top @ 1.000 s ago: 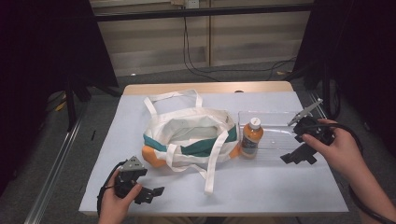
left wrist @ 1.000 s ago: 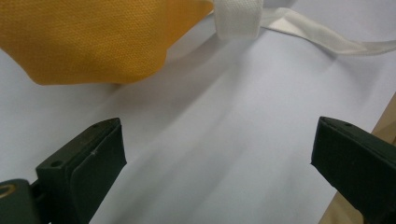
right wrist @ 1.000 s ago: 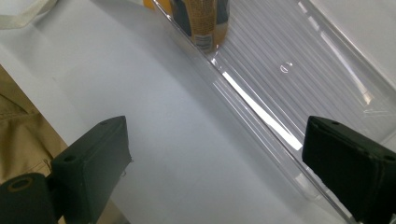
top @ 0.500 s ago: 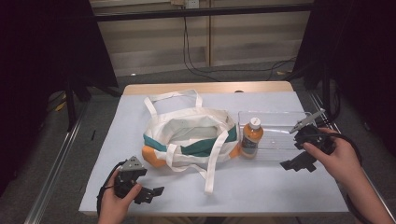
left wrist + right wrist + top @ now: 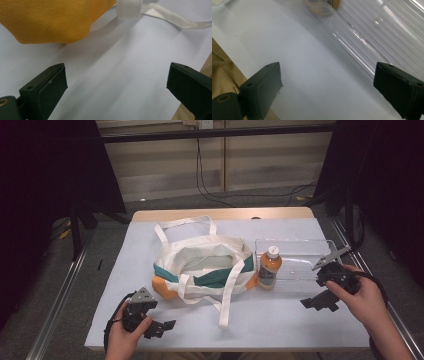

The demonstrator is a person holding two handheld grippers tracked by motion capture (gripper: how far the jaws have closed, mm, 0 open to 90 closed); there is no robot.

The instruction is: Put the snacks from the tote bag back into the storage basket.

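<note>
Your right gripper [image 5: 320, 301], jaws apart and empty, sits lower right; the orange bottle [image 5: 268, 268] stands upright just left of it, inside the clear tray [image 5: 300, 247]. Your left gripper [image 5: 159, 327], also spread, rests lower left, below the tote bag [image 5: 202, 265]. White table [image 5: 280, 320] lies bare; dark curtains surround the room.

A table [image 5: 150, 250] carries a white cover, its wooden edge exposed at the far side; black cables [image 5: 210, 185] hang down the slatted wall [image 5: 270, 165] and trail across the grey floor [image 5: 110, 235]; dark curtains [image 5: 45, 195] flank both sides.
</note>
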